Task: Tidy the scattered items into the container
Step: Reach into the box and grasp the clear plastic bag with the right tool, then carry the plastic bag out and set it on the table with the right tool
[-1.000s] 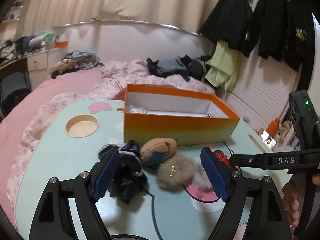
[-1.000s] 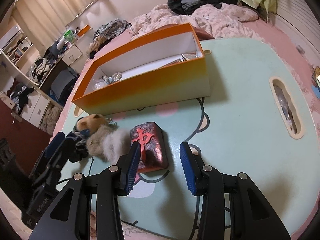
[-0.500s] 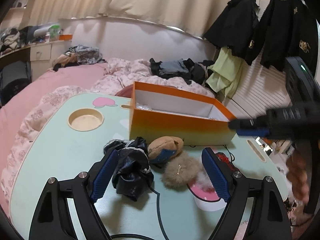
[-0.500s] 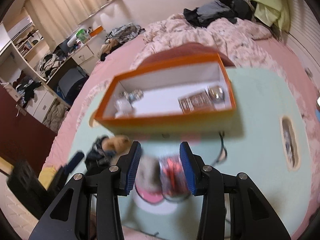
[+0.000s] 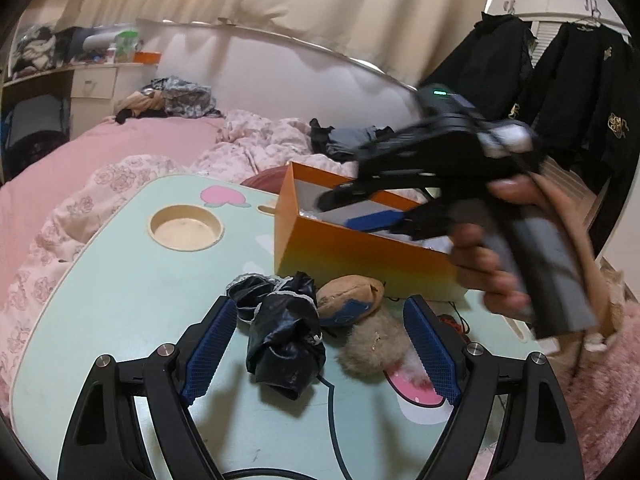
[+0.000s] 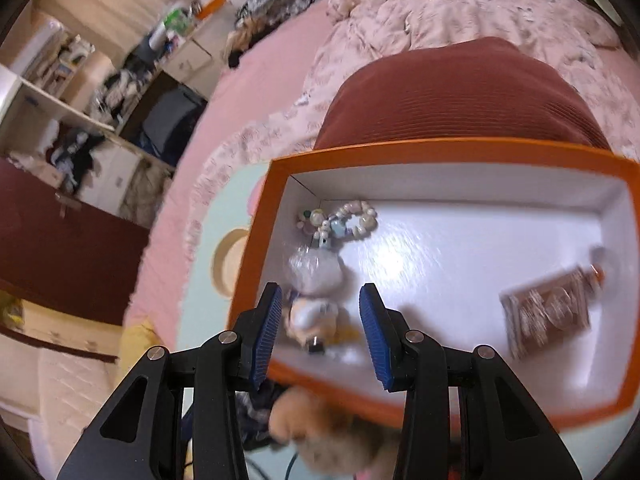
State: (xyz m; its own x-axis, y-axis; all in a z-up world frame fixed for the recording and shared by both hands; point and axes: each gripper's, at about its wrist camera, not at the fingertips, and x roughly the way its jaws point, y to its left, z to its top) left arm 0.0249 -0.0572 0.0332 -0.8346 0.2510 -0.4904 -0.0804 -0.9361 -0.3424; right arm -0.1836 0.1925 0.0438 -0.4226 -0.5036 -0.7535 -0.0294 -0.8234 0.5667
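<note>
Right gripper [image 6: 320, 320]: jaws partly apart, nothing between the pads. I only see the box floor through the gap. It hangs over the near left corner of the orange cardboard box [image 6: 440, 152], above a white plush charm [image 6: 316, 276] and a pale bead bracelet [image 6: 352, 220]; a brown foil packet [image 6: 548, 312] lies to the right.

Left gripper [image 5: 316, 344]: jaws wide, empty, low over the mint-green table [image 5: 120, 300]. A crumpled shiny black cloth [image 5: 284, 340], a tan plush toy [image 5: 348, 296] and a beige fluffy pompom [image 5: 372, 348] sit in a touching clump just outside the box's near wall.

Risks as I judge them:
- Closing here could take two items at once.
- The thin black cable [image 5: 332, 400] near the cloth could snag.
- A dipping right gripper could clip the rim and shove the box.
- The hands are close and could collide.
</note>
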